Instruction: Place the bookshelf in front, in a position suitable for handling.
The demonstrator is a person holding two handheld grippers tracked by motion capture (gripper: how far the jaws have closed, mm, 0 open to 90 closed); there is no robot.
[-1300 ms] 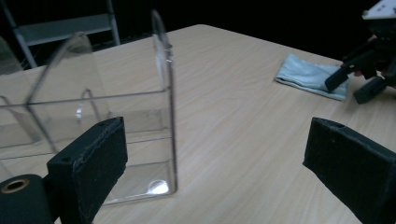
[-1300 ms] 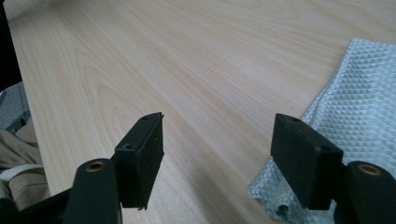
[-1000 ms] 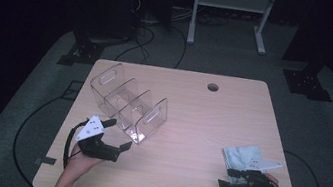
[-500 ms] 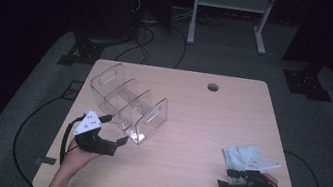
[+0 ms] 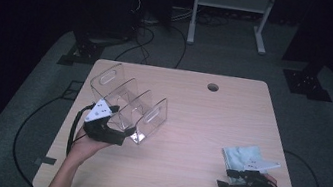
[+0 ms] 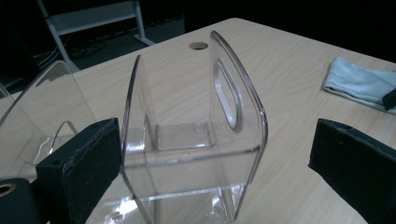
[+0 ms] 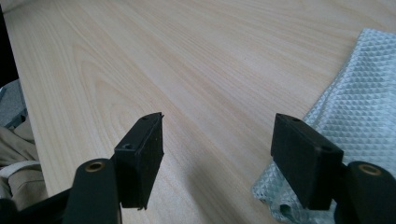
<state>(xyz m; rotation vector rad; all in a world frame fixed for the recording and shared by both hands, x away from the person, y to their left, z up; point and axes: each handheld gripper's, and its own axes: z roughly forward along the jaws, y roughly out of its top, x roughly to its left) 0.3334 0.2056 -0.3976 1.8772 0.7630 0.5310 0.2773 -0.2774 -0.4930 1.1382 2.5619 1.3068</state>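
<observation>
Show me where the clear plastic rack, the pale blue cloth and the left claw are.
clear plastic rack [image 6: 236, 98]: left gripper view, on its slotted end wall.
pale blue cloth [image 5: 240, 156]: high view, on its middle.
left claw [image 5: 128, 134]: high view, between its fingertips.

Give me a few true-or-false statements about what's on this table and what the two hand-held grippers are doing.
1. The left gripper has its jaws open around the near end of the clear plastic rack. True.
2. The right gripper is shut on the cloth. False: its jaws stand open, the cloth beside one jaw.
3. The cloth is bright red. False: it is pale blue.
4. The table has a round hole near its far edge. True.
</observation>
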